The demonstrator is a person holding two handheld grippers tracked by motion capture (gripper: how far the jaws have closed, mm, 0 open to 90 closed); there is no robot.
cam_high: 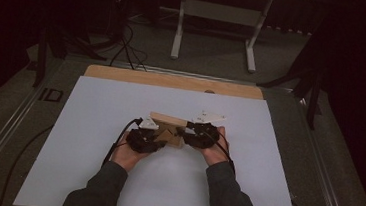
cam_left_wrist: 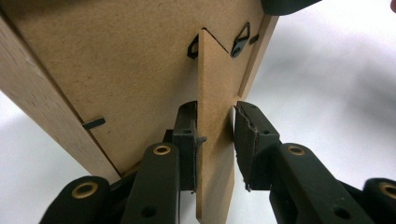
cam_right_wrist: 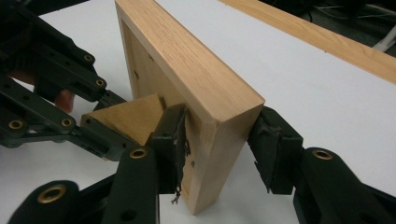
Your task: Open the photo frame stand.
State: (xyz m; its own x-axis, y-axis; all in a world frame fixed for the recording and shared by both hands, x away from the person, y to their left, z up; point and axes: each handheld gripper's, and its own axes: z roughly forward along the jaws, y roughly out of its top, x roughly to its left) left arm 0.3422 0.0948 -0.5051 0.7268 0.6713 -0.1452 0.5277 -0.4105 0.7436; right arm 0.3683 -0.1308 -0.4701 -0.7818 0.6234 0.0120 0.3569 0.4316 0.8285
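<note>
Upright on the white counter (cam_high: 89,175), a wooden picture frame (cam_high: 169,119) stands back-side toward the person. Left hand-held gripper (cam_left_wrist: 215,140) straddles the fold-out easel stand (cam_left_wrist: 212,93), one pad touching, the other just apart, so not yet pinching. Right hand-held gripper (cam_right_wrist: 219,140) brackets the frame's end, one pad against it, the far pad slightly off. Steadying that end firmly before swinging the stand outward should keep the frame from tipping.
</note>
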